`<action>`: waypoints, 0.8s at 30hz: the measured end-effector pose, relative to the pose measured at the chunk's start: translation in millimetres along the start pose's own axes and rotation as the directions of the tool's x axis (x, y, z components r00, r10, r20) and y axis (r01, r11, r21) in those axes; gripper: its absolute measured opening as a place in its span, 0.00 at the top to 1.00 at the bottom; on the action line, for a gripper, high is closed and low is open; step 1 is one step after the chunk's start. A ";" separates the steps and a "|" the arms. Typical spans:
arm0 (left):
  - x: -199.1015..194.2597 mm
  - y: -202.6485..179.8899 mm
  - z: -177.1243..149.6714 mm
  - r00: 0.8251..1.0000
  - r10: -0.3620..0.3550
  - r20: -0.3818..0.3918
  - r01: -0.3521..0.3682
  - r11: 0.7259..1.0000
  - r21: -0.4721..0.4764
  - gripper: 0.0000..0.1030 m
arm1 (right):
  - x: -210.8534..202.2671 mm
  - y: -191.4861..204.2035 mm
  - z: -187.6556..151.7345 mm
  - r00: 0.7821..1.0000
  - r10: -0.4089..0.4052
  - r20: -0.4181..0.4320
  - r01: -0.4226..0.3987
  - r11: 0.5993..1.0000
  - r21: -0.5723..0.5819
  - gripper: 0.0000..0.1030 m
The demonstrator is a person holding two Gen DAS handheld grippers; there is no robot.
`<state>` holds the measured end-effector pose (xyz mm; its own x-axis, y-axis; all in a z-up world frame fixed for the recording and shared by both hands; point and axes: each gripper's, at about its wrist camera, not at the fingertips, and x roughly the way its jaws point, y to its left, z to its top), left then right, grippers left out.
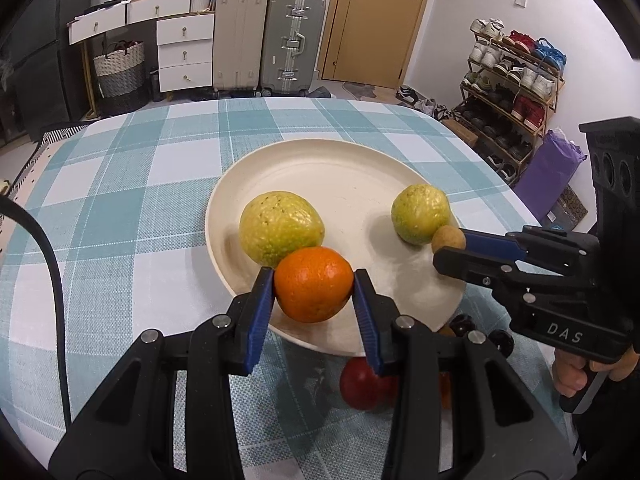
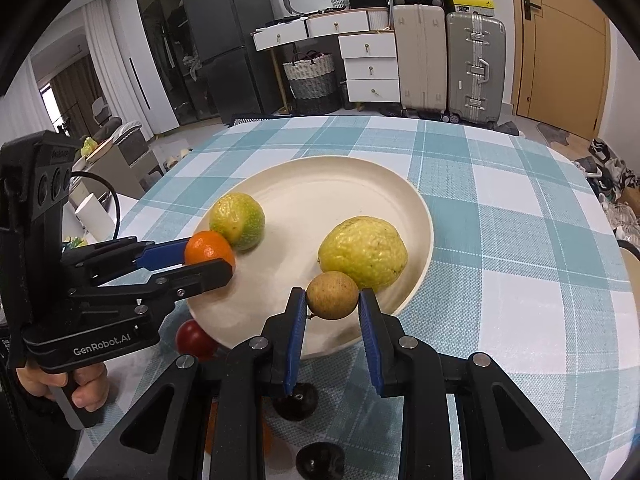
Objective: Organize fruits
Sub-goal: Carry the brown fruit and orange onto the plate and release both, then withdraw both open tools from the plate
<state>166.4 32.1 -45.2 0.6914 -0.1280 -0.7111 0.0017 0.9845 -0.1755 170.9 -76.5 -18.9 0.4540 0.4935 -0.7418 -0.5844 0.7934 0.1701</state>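
Observation:
A cream plate (image 1: 344, 176) (image 2: 320, 188) lies on the checked tablecloth with two yellow-green guavas (image 1: 280, 227) (image 1: 419, 213) on it. My left gripper (image 1: 314, 282) (image 2: 210, 258) is shut on an orange (image 1: 313, 283) (image 2: 206, 251), held over the plate's near rim beside the larger guava. My right gripper (image 2: 332, 298) (image 1: 450, 246) is shut on a small brown round fruit (image 2: 332, 295) (image 1: 447, 238), held over the plate's edge next to the other guava (image 2: 363, 253).
A red fruit (image 1: 362, 384) (image 2: 194, 338) lies on the cloth just outside the plate's near rim. Several dark round fruits (image 2: 298, 400) (image 1: 500, 342) and an orange one (image 2: 212, 436) lie under the grippers. Suitcases, drawers and a shoe rack stand beyond the table.

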 end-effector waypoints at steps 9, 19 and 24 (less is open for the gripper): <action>5.6 -0.8 0.9 0.999 0.044 0.016 -0.044 0.999 0.029 0.65 | 9.3 -7.8 6.6 1.000 -0.011 -0.012 0.011 1.000 0.021 0.73; 0.0 -1.3 0.3 0.998 0.057 0.023 -0.058 0.998 0.023 0.64 | 3.8 -9.0 8.5 0.999 -0.048 0.009 0.048 0.999 0.019 0.70; -14.3 -4.1 -0.3 0.997 0.067 0.039 -0.069 0.997 0.036 0.62 | -10.3 -9.2 4.4 0.998 -0.045 0.036 0.044 0.999 0.020 0.51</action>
<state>156.3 29.9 -34.5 0.7177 -0.0567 -0.6941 -0.0198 0.9946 -0.1017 174.5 -87.4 -10.0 0.5035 0.4698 -0.7251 -0.5504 0.8213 0.1500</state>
